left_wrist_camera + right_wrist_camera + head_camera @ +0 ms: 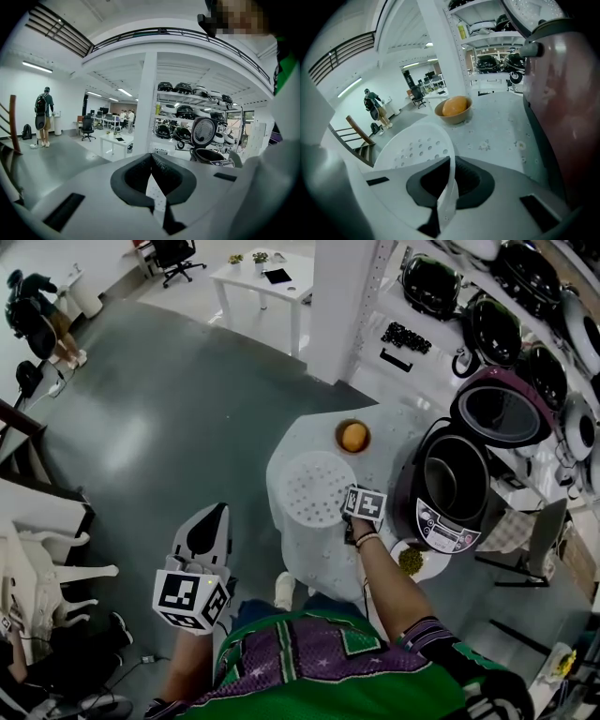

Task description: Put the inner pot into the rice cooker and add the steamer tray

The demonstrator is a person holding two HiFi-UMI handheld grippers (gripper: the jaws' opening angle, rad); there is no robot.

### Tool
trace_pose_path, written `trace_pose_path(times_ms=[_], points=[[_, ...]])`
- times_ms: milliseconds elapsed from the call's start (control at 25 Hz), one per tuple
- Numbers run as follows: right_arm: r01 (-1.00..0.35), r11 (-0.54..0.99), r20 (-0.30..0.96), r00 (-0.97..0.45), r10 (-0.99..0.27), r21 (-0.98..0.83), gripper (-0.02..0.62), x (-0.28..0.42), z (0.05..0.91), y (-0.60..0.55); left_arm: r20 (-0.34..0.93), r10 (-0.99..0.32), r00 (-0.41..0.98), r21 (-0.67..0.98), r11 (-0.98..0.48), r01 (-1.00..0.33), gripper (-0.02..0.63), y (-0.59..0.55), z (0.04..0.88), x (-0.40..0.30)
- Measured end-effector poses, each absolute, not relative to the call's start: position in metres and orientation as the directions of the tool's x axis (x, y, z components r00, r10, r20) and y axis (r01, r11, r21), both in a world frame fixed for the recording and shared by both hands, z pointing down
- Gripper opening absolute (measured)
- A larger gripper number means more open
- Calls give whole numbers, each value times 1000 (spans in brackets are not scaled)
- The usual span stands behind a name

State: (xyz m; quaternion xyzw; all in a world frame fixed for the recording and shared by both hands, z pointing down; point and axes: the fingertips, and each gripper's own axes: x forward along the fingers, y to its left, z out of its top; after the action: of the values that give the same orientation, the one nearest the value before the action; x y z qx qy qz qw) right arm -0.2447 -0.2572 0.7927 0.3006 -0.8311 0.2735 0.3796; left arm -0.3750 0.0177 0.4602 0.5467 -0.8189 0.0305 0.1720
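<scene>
One round tabletop point(384, 442) with a flower-print cloth carries an open rice cooker point(446, 525) at its right edge, lid point(502, 409) raised. The dark inner pot point(457, 474) already sits inside the cooker. Left of the cooker, the white perforated steamer tray point(314, 488) rests on the tabletop. The right gripper point(451, 173) has its fingers clamped on the tray's near rim. The left gripper point(151, 161) hangs off the tabletop to the left, over the floor, fingers pressed together with nothing between them. Beyond the tray stands a small brown bowl point(353, 437) holding an orange.
</scene>
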Motion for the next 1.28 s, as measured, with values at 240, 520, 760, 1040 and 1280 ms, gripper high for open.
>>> trace_pose_path(times_ms=[240, 520, 760, 1040, 1280], points=[[-701, 669, 773, -558, -301, -246, 21, -242, 770, -248, 289, -901, -322, 140, 373, -917, 21, 21, 449, -379], [-694, 649, 739, -606, -295, -311, 23, -232, 739, -225, 249, -931, -267, 155, 311, -938, 21, 19, 438, -376], [-670, 680, 700, -637, -323, -297, 23, -222, 691, -202, 212, -957, -198, 159, 233, -959, 21, 22, 425, -363], [-657, 693, 641, -675, -365, -297, 23, -198, 638, -176, 184, -975, -128, 159, 158, -975, 21, 26, 417, -347], [-682, 651, 581, -692, -428, -333, 23, -165, 587, -167, 158, -986, -47, 168, 73, -983, 21, 20, 411, -327]])
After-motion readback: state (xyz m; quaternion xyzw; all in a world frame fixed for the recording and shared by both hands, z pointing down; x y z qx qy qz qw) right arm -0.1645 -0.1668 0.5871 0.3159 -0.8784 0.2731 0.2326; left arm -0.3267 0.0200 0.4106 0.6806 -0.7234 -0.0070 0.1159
